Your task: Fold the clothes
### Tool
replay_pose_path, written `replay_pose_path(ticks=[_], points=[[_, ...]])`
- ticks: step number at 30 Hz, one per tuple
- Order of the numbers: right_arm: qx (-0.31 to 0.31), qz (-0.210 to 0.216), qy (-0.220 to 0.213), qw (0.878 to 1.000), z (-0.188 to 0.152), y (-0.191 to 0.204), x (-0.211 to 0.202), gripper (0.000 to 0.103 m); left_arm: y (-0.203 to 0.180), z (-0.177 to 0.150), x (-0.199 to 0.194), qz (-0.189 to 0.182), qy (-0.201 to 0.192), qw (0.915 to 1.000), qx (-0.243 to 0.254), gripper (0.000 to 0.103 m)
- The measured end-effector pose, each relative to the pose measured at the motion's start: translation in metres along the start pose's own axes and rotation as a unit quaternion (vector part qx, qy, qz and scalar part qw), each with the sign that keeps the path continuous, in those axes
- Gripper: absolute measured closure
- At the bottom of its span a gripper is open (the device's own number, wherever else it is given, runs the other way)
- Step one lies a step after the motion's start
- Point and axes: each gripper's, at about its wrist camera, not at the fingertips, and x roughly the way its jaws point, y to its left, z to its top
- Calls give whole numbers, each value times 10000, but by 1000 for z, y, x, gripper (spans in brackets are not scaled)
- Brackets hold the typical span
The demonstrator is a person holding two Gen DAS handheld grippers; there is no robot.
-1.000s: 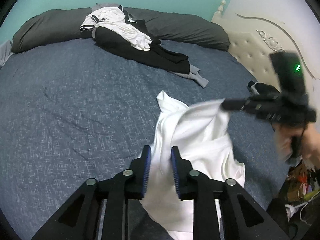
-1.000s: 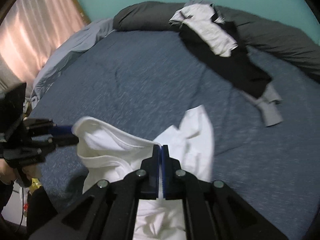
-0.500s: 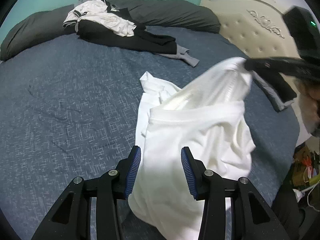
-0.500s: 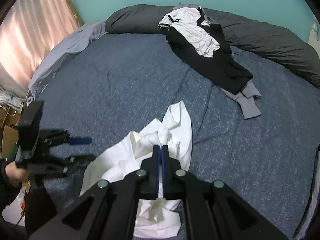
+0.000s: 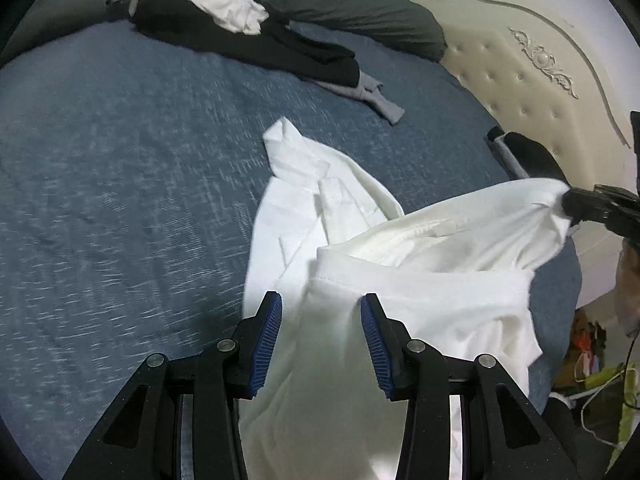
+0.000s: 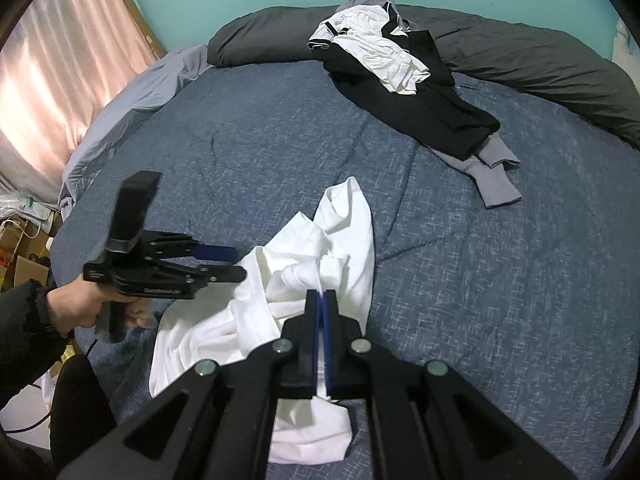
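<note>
No brand, label or legible writing is showing on any item in either view.

The white garment (image 5: 404, 280) is lying crumpled on the blue bedspread (image 5: 120, 200), near the bed's front edge. It is a plain white knit with a stitched hem showing along one folded edge. One narrow end is reaching up the bed toward the pile of dark and white clothes (image 6: 400, 76); the other end is bunching at the bed's edge.

The left tool (image 5: 321, 336) is standing with its blue-padded jaws wide apart. A fold of the white garment is passing between the jaws, but neither pad is pressing on it. In the right wrist view the same left tool (image 6: 232, 264) is sitting at the garment's left border, held by a hand (image 6: 80, 308) in a dark sleeve.

The right tool (image 6: 322, 300) is clamping its jaws together on a thin pinch of the white garment, with cloth showing in the narrow slit between the pads. In the left wrist view the right tool (image 5: 576, 204) is lifting one corner of the garment off the bedspread, so that the cloth is stretching out taut from that corner.

The pile of dark and white clothes is lying well apart from the white garment, against the dark grey bolster (image 6: 540, 60). A cream tufted headboard (image 5: 520, 80) is standing beyond the garment's raised corner.
</note>
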Motion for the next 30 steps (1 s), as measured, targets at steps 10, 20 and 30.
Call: replay_pose_path(ticks=[10, 20, 30], points=[[104, -100, -272, 9995, 11, 1, -31, 102, -25, 7, -70, 414, -681, 9953, 549, 101], [-42, -296, -1300, 9911, 62, 37, -159, 102, -83, 45, -259, 1003, -2098, 9666, 1081, 101], [-396, -755, -2232, 9710, 116, 86, -313, 102, -167, 91, -414, 1512, -3057, 9256, 1640, 101]])
